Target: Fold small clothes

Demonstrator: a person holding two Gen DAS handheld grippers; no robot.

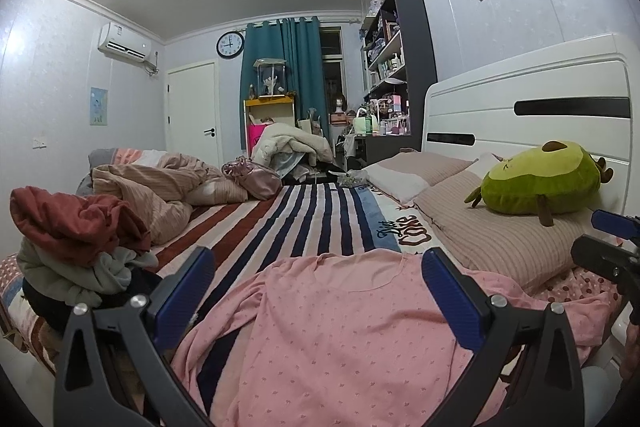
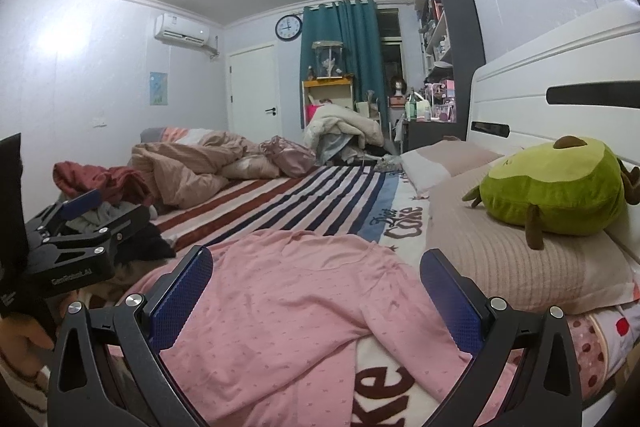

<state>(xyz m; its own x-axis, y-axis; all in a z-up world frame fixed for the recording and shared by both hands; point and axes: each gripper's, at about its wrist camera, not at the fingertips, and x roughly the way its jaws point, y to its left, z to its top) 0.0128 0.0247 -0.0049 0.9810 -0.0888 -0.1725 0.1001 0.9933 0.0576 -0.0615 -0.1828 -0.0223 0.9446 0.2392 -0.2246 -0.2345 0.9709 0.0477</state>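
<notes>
A pink long-sleeved top (image 1: 340, 327) lies spread on the striped bed cover, neckline toward the far side; it also shows in the right wrist view (image 2: 288, 291). My left gripper (image 1: 318, 291) is open and empty, hovering just above the top's body. My right gripper (image 2: 316, 291) is open and empty above the top's right side, near its sleeve. The left gripper also appears at the left edge of the right wrist view (image 2: 80, 223), and part of the right gripper at the right edge of the left wrist view (image 1: 608, 251).
A pile of red, grey and dark clothes (image 1: 80, 247) lies to the left of the top. Pillows (image 1: 500, 239) with a green avocado plush (image 1: 540, 179) lie to the right by the white headboard (image 1: 520, 107). A crumpled beige duvet (image 1: 160, 187) sits farther back.
</notes>
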